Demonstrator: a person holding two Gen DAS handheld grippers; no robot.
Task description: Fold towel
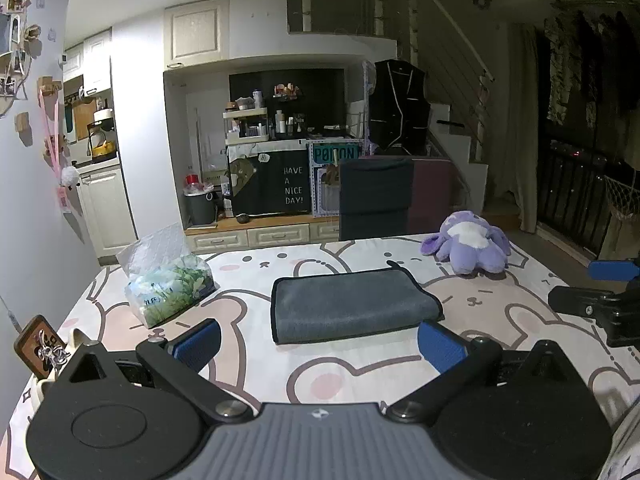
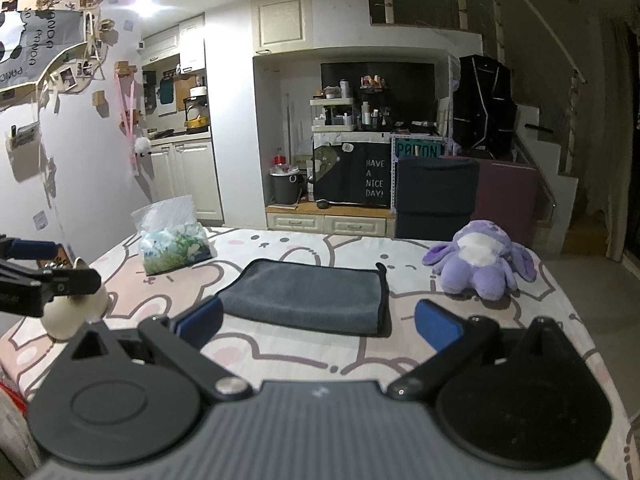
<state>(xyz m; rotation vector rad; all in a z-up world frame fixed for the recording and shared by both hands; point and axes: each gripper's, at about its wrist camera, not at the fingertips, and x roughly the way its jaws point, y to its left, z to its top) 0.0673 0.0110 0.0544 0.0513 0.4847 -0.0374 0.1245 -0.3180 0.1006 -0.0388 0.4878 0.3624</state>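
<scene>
A grey towel (image 1: 352,304) with dark edging lies folded into a flat rectangle on the bunny-print table cover (image 1: 360,364). It also shows in the right wrist view (image 2: 308,296). My left gripper (image 1: 320,346) is open and empty, just in front of the towel's near edge. My right gripper (image 2: 318,320) is open and empty, its blue pads on either side of the towel's near edge, not touching it. The right gripper shows at the right edge of the left wrist view (image 1: 600,288). The left gripper shows at the left edge of the right wrist view (image 2: 40,276).
A tissue pack (image 1: 168,284) stands at the left back of the table, a purple plush toy (image 1: 468,242) at the right back. A cream cup (image 2: 76,312) and a small wooden item (image 1: 38,344) sit at the near left. A dark chair (image 1: 376,196) stands behind the table.
</scene>
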